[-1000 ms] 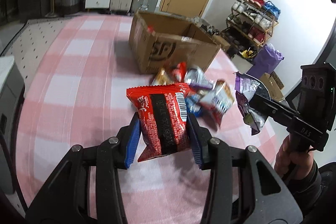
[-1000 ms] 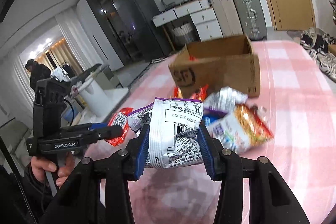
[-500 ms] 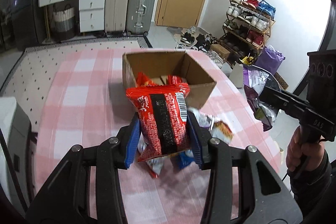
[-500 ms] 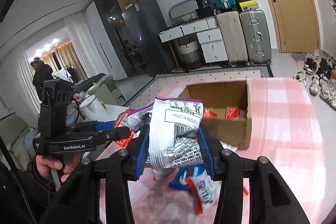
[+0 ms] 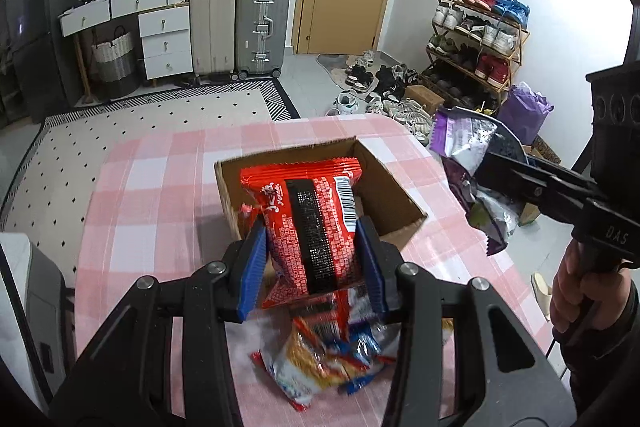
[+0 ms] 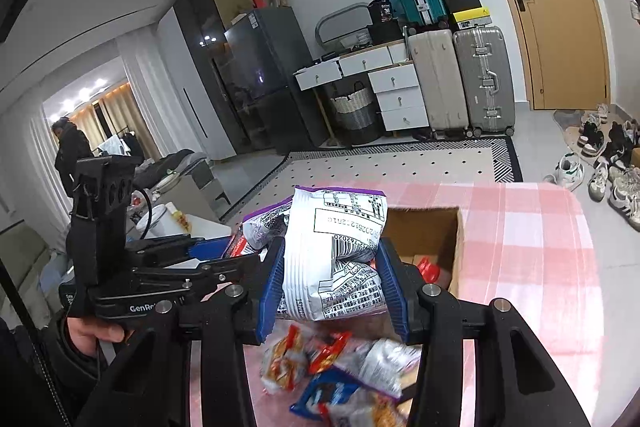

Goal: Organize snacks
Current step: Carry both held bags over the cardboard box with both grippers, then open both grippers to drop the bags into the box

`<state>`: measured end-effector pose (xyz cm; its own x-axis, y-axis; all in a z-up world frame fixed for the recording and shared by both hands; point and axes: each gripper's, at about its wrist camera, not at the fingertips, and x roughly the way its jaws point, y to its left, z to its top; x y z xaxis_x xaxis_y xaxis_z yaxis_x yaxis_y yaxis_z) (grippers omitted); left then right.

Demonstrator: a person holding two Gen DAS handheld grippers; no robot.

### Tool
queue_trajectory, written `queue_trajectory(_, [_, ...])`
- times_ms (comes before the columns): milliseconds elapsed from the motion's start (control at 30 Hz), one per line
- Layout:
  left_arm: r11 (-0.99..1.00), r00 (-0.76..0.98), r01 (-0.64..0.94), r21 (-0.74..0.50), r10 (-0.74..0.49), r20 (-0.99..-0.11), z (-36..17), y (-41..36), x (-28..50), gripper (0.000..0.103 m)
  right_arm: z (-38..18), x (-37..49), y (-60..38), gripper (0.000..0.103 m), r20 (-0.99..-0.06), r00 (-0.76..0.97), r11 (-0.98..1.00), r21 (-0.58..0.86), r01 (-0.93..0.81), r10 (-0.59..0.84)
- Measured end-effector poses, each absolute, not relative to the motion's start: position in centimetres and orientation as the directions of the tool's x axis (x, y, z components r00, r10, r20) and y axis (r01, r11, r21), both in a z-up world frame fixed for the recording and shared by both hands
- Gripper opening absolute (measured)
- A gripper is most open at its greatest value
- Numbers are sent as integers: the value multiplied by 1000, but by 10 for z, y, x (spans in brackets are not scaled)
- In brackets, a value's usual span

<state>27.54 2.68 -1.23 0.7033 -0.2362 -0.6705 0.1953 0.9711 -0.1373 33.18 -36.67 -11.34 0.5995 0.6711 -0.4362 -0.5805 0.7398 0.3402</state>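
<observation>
Two packets are clamped, red snack bag in left gripper, white-purple bag in right gripper; each should be released only once centred over cardboard box.

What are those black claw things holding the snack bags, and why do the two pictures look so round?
A person holds a grabbing tool in each hand, and a tiny wide-eyed camera rides on each, which bends the pictures round. One picture looks along the left tool, squeezing a red snack bag above a cardboard box. The other looks along the right tool, squeezing a white and purple bag. Loose snacks lie on the pink checked tablecloth, just in front of the box.
</observation>
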Motion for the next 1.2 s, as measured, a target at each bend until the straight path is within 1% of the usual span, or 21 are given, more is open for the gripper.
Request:
queue_trajectory(200, [974, 702, 190, -124, -223, -676, -10, 22, 319, 40, -108, 363, -360, 45, -444, 605, 748, 328, -577, 661])
queue_trajectory(367, [975, 690, 183, -125, -218, -690, -19, 24, 350, 40, -113, 387, -356, 45, -451, 608, 755, 325, -569, 653])
queue_trajectory(500, [975, 682, 177, -133, -218, -698, -32, 26, 365, 40, -125, 400, -350, 45, -466, 603, 759, 327, -563, 648])
queue_trajectory(667, [971, 671, 158, -179, -238, -702, -51, 32, 386, 40, -145, 419, -347, 45, -491, 598, 771, 338, -539, 633])
queue_trajectory(767, [970, 652, 157, -185, -242, -718, -66, 28, 401, 40, -159, 428, -344, 45, -507, 589, 775, 350, -527, 629])
queue_trajectory(967, [969, 607, 157, -190, -246, -756, -91, 22, 426, 40, -182, 442, -339, 46, -544, 583, 793, 330, -513, 603])
queue_trajectory(1000, [969, 596, 156, -189, -245, -765, -94, 20, 428, 41, -185, 444, -337, 47, -549, 581, 794, 326, -514, 601])
queue_trajectory(1033, [971, 589, 149, -188, -240, -772, -98, 19, 430, 43, -187, 446, -336, 52, -555, 579, 796, 323, -512, 597])
queue_trajectory(1067, [973, 590, 138, -183, -229, -774, -100, 20, 431, 55, -189, 448, -336, 58, -560, 579, 799, 323, -506, 593])
queue_trajectory(1100, [976, 591, 129, -175, -217, -777, -102, 21, 432, 75, -189, 450, -337, 72, -557, 581, 799, 328, -504, 594])
queue_trajectory(1133, [979, 601, 114, -167, -202, -774, -103, 24, 430, 81, -189, 449, -339, 80, -544, 588, 797, 333, -503, 598])
queue_trajectory(1200, [977, 625, 112, -179, -209, -752, -100, 28, 424, 81, -185, 445, -345, 80, -518, 612, 800, 330, -500, 597])
